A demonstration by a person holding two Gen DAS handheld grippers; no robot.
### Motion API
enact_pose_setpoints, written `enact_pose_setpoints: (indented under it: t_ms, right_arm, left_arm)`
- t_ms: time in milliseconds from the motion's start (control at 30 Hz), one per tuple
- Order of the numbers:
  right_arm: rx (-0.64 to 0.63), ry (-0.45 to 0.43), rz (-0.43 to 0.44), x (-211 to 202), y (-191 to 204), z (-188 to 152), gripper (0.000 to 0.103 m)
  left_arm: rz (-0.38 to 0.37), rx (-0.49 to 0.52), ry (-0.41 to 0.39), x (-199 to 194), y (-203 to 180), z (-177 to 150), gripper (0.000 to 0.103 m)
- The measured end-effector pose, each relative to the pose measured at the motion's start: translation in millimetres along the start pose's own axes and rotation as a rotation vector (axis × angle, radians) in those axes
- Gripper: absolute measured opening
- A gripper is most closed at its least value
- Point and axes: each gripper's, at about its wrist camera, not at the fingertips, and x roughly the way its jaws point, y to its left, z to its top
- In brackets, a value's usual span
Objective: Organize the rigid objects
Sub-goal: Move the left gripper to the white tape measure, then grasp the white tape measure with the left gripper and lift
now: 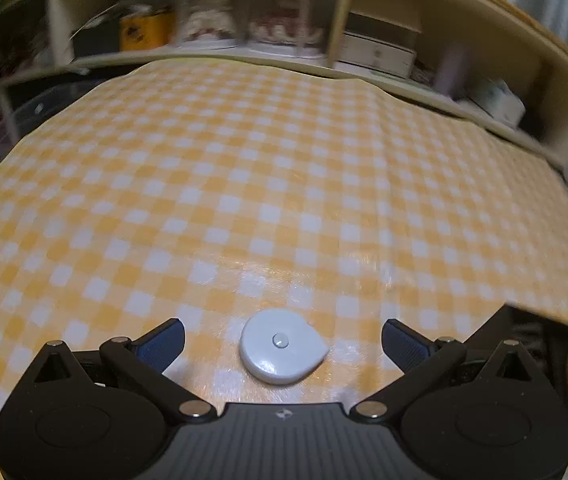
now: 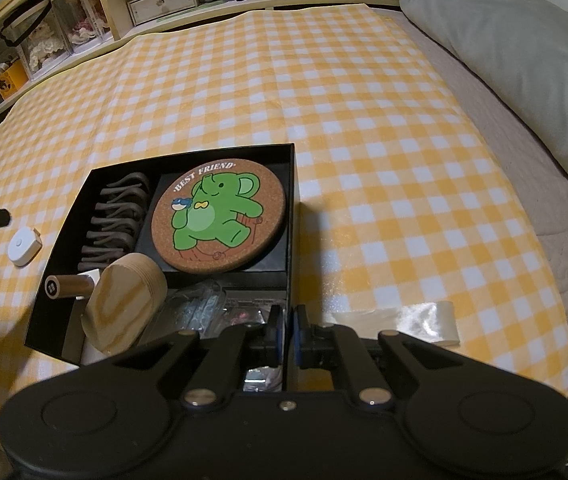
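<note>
My left gripper [image 1: 282, 342] fingers spread wide, nothing held; white tape measure [image 1: 281, 346] lies between them on yellow checked cloth [image 1: 267, 184], touching neither finger. My right gripper [image 2: 288, 334] fingers nearly closed, pinching right wall of black box [image 2: 292, 216] at lower centre of frame. Box sits on cloth, left of centre; inside: cork elephant coaster [image 2: 218, 216], dark clips [image 2: 115, 220] in row along left side, round wooden block [image 2: 123, 306], brown cylinder [image 2: 68, 286]. In right view, tape measure [image 2: 23, 247] just left of box. Grey pillow [image 2: 524, 64] upper right.
</note>
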Motion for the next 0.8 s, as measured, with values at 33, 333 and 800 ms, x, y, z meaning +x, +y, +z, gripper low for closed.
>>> enact_pose_setpoints:
  t_ms: [33,333,800]
  right_arm:
    - [0.001,0.000,0.000,0,0,0,0.006]
    - [-0.001,0.000,-0.002,1,1,0,0.006]
    - [-0.004,0.001,-0.004,0,1,1,0.006]
  left_arm:
    - [-0.003,0.039,-0.001,4,-2,-2,0.103]
    - [-0.021,0.233,0.012,30,-6,-19,0.083]
    - [-0.030,0.265,0.018,34,-6,-21,0.060]
